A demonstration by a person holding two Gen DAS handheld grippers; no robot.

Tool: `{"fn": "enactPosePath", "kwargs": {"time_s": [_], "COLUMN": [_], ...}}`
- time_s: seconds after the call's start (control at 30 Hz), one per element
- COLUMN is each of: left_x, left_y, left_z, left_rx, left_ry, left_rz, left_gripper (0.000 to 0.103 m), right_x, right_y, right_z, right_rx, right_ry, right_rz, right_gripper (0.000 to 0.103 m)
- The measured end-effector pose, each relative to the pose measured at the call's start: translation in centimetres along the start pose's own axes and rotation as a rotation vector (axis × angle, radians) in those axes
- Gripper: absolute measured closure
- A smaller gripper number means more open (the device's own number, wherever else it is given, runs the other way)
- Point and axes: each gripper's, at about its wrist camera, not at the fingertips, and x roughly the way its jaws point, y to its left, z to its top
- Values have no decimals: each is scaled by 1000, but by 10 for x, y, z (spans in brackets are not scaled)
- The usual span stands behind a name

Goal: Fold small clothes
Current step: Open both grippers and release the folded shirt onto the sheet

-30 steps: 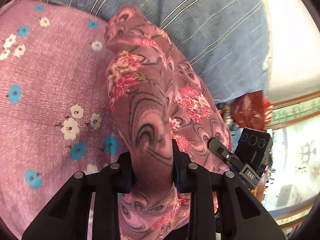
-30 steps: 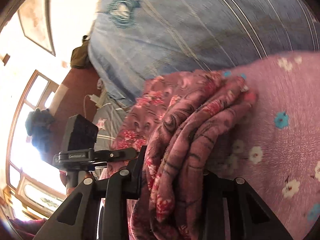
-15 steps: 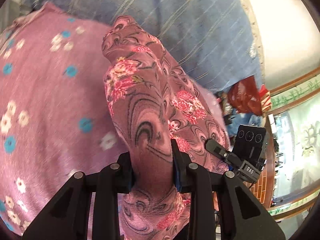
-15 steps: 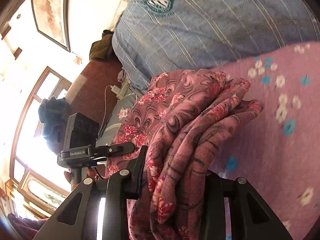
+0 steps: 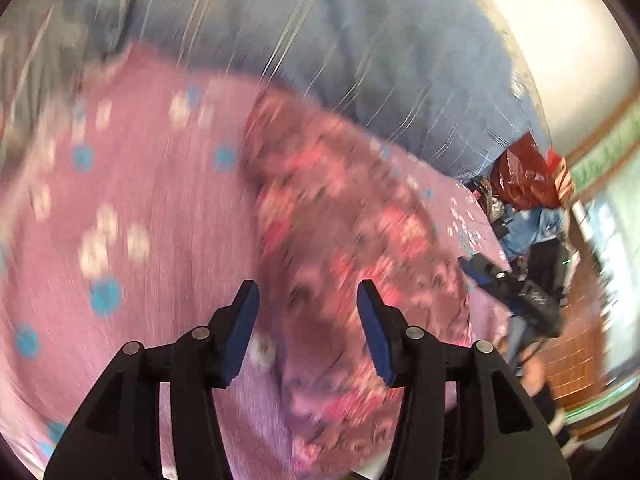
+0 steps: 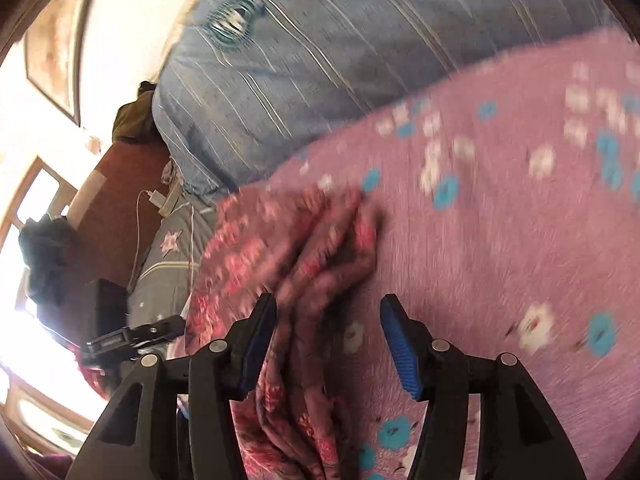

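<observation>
A small mauve garment with red flowers and dark swirls (image 5: 340,232) lies bunched on a pink cloth with blue and white flowers (image 5: 120,208). My left gripper (image 5: 308,300) is open just above the garment's near part, blue pads clear of it. In the right wrist view the garment (image 6: 288,248) lies in folds on the pink cloth (image 6: 500,220). My right gripper (image 6: 328,320) is open over the garment's near edge, holding nothing. Both views are motion-blurred.
A blue striped quilt (image 5: 320,40) (image 6: 340,40) lies beyond the pink cloth. A red bag (image 5: 524,176) sits at the far right. A charger and white cable (image 6: 156,200) lie left, by a grey star-print sheet (image 6: 168,264). The other gripper's body (image 6: 120,332) shows at left.
Both grippers have opened and let go of the flowered garment, which now lies on the pink cloth. Both have pulled back a little from it.
</observation>
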Motion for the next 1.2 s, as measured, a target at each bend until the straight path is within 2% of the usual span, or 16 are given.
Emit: {"fn": "enactPosePath", "kwargs": {"time_s": [0.1,0.17,0.27,0.37,0.4,0.43,0.5,0.6,0.73,0.8,0.83,0.87,0.93,1.0,1.07,1.2], "left_x": [16,32,70,101,114,120,115,88,36,26,28,35,49,48,44,28], "left_y": [-24,-23,-16,5,15,22,31,33,9,-2,-4,-6,-7,-11,-15,-19], "left_z": [27,39,60,69,70,70,73,71,36,9,-1,-18,-36,-43,-41,-47], "left_rx": [77,96,90,50,8,-21,-66,-65,98,168,193,220,243,246,249,250], "left_ry": [-46,-30,16,65,98,116,116,96,15,22,34,55,66,0,7,-4], "left_rz": [104,146,235,300,311,314,276,259,292,304,316,344,386,438,454,471], "left_gripper": [49,49,49,43,35,30,31,32,32,31,28,26,18,12,13,13], "right_x": [-4,11,40,79,91,96,91,76,29,10,9,8,22,19,16,8], "right_y": [36,61,70,55,44,34,23,23,41,49,52,50,37,24,22,37], "right_z": [16,23,24,24,22,20,22,24,9,-9,-17,-27,-50,-55,-53,-57], "right_rx": [-149,-250,-320,-342,-342,-333,-299,-258,-325,-383,-396,-409,-427,-352,-299,-370], "right_ry": [-60,-61,-23,50,90,104,66,64,28,29,37,47,101,52,59,68], "right_rz": [-6,-15,-55,-172,-221,-220,-169,-159,-91,-76,-76,-105,-250,-224,-231,-347], "right_gripper": [50,54,61,63,64,63,63,63,58,56,49,45,30,25,24,13]}}
